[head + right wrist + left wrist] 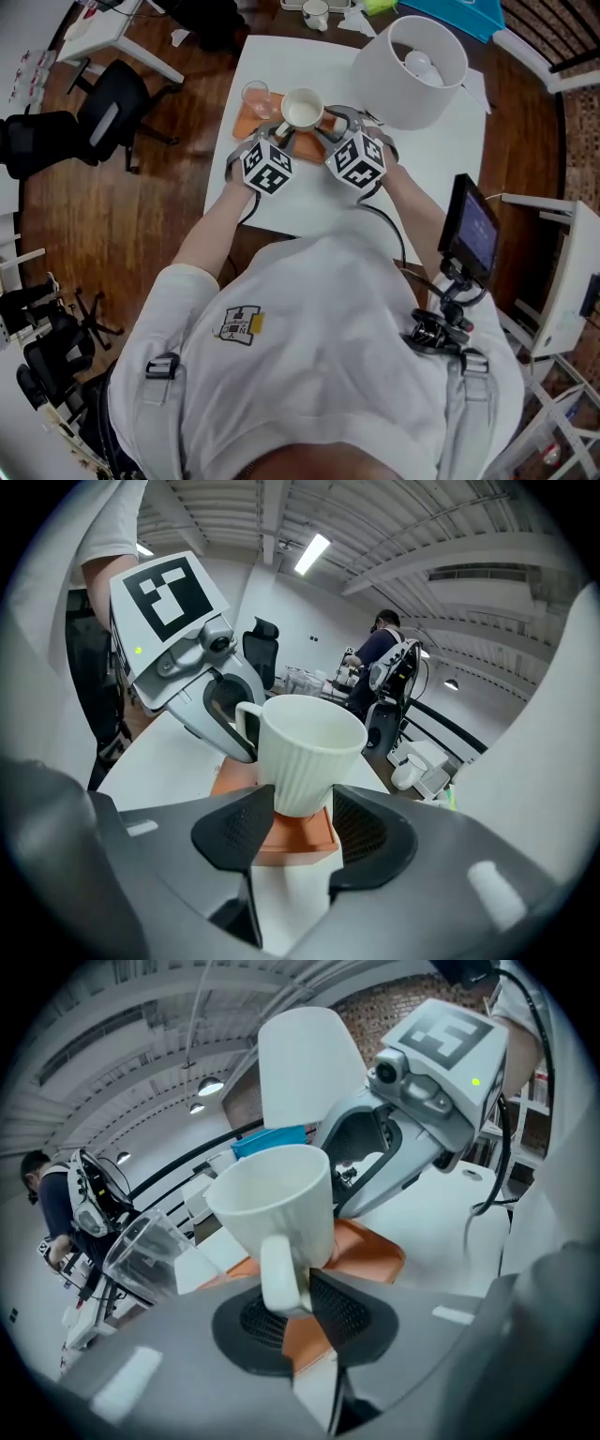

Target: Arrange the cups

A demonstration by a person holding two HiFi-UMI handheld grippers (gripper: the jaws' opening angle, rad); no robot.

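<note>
Pinching the white mug (pixel 281 1213) by its handle: left gripper (pixel 305 1302), per the left gripper view; clear cup (pixel 141 1255) nearby. Right gripper view alone: right gripper (pixel 302 803) jaws spread, flanking the mug's ribbed base over the orange tray (pixel 291 841).

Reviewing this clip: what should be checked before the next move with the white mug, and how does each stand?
1. Left hand-held gripper shut on white mug handle: ok.
2. Right hand-held gripper jaws astride the mug's base: ok.
3. Right pads pressing the mug: cannot tell.
4. Mug empty: ok.
5. Clear cup apart from the mug: ok.
6. Mug lifted off the orange tray: cannot tell.
</note>
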